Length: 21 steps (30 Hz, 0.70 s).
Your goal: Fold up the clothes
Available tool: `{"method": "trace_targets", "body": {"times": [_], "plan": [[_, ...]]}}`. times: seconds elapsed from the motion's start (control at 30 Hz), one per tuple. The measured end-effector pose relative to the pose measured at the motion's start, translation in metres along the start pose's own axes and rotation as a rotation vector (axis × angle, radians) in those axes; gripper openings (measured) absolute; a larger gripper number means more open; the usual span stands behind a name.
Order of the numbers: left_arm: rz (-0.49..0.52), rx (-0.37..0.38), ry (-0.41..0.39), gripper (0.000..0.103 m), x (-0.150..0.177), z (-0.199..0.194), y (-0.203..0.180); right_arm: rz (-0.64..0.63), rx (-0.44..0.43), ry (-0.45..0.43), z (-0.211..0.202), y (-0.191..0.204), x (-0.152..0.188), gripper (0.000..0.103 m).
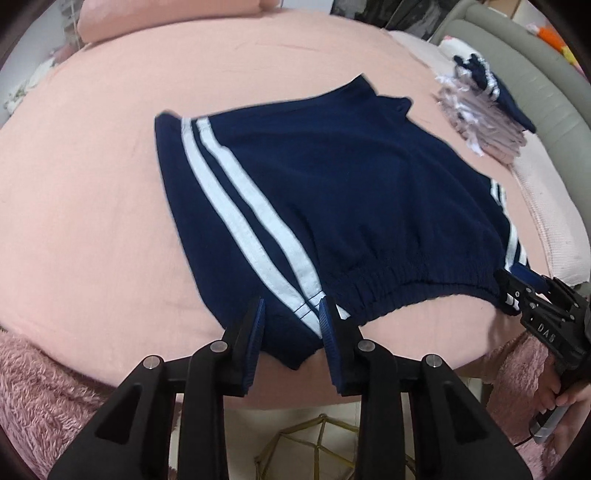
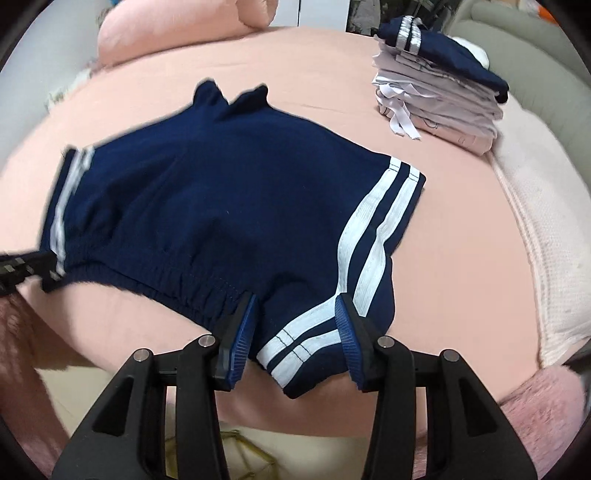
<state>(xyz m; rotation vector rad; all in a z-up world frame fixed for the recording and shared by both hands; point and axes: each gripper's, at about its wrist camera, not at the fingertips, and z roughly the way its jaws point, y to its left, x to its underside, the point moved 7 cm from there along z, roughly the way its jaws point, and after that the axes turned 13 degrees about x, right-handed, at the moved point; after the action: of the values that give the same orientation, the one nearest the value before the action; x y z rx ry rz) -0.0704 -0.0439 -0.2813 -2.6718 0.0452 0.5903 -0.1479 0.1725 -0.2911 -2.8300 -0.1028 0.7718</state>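
Observation:
Navy shorts (image 1: 332,192) with two white side stripes lie spread flat on the pink bed, waistband toward me; they also show in the right wrist view (image 2: 221,206). My left gripper (image 1: 291,314) is open, its fingers on either side of the left waistband corner, with the striped cloth between them. My right gripper (image 2: 295,314) is open in the same way around the right waistband corner. The right gripper also shows in the left wrist view (image 1: 517,295) at the far corner of the waistband.
A stack of folded clothes (image 2: 436,85) with navy shorts on top sits at the back right of the bed (image 2: 332,66). A pink pillow (image 2: 166,33) lies at the back. A fluffy pink blanket (image 1: 44,376) hangs at the near edge. A gold wire frame (image 1: 314,450) stands on the floor below.

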Motion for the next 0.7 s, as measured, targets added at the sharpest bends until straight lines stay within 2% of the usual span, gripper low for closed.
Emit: {"method": "trace_targets", "body": {"times": [0.07,0.13,0.23,0.33,0.43,0.6,0.7], "plan": [[-0.017,0.002,-0.006,0.032,-0.005,0.001,0.001,0.033,-0.021,-0.016,0.0,-0.007,-0.002,0.044],[-0.06,0.004,0.02,0.032,-0.005,0.012,0.003,0.022,0.005,0.011,0.007,-0.009,0.0,0.044],[-0.101,0.036,0.031,0.033,-0.001,0.009,0.008,0.014,0.012,0.044,0.006,-0.01,0.005,0.043],[-0.113,0.064,0.029,0.034,-0.001,0.001,0.006,0.057,-0.053,0.05,-0.01,-0.022,0.003,0.043],[-0.01,0.094,0.016,0.034,-0.02,0.002,-0.016,0.095,-0.066,0.03,-0.013,-0.046,-0.016,0.045],[0.158,0.135,-0.012,0.034,-0.09,0.029,-0.077,0.16,0.003,0.037,0.027,-0.094,-0.065,0.046],[0.273,0.15,-0.003,0.034,-0.129,0.065,-0.116,0.213,0.006,0.045,0.054,-0.114,-0.084,0.046]]}}
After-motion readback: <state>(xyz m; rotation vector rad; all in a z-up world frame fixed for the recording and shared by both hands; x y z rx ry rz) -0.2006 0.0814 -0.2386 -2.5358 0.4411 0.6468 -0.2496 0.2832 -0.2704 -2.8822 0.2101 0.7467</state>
